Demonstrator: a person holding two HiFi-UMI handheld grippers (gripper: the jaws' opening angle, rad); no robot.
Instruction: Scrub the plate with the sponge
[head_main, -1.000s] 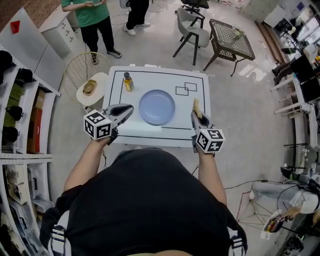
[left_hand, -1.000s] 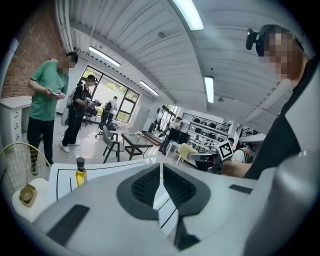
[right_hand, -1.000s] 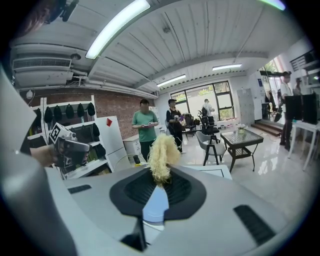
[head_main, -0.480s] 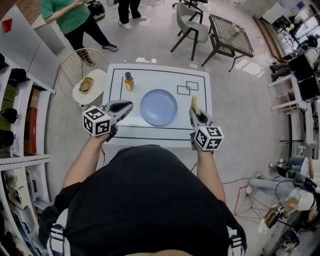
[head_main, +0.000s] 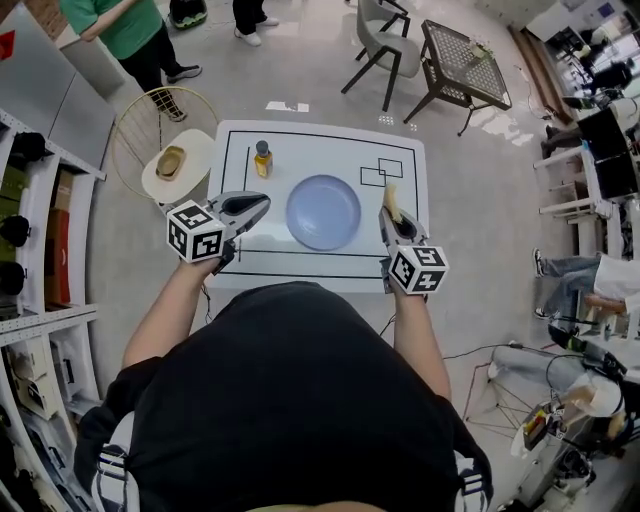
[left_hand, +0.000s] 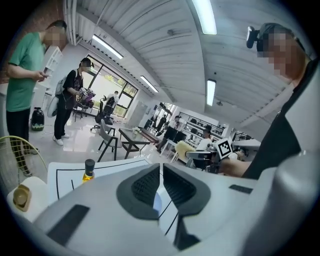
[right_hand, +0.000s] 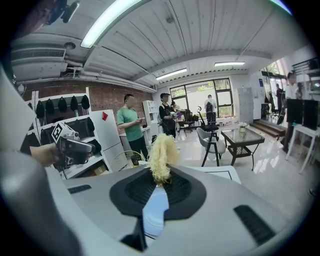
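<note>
The round pale-blue plate (head_main: 323, 212) sits flat in the middle of the white table with black marked lines (head_main: 300, 140), between the two grippers. The right gripper (head_main: 393, 222) is clamped on a frayed yellow sponge (head_main: 389, 200). In its own view the tuft (right_hand: 161, 156) stands up out of the closed pads, with a sliver of plate (right_hand: 155, 210) showing beneath. The sponge's long axis points away from the person, roughly along the plate's right rim, so the plate lies just to the left of the sponge tip. This hand is the one placed to scrub. How high the sponge rides above the table is hard to judge from overhead, but it looks clear of the plate. The next move probably calls for a short swing left and a dip of the tip onto the plate's face. The left gripper (head_main: 262, 203) is beside the plate's left rim, its jaws drawn together on nothing (left_hand: 161, 167) (free to steady the rim if needed). A small amber bottle with a dark cap (head_main: 262, 158) stands beyond it, well apart from the plate.
</note>
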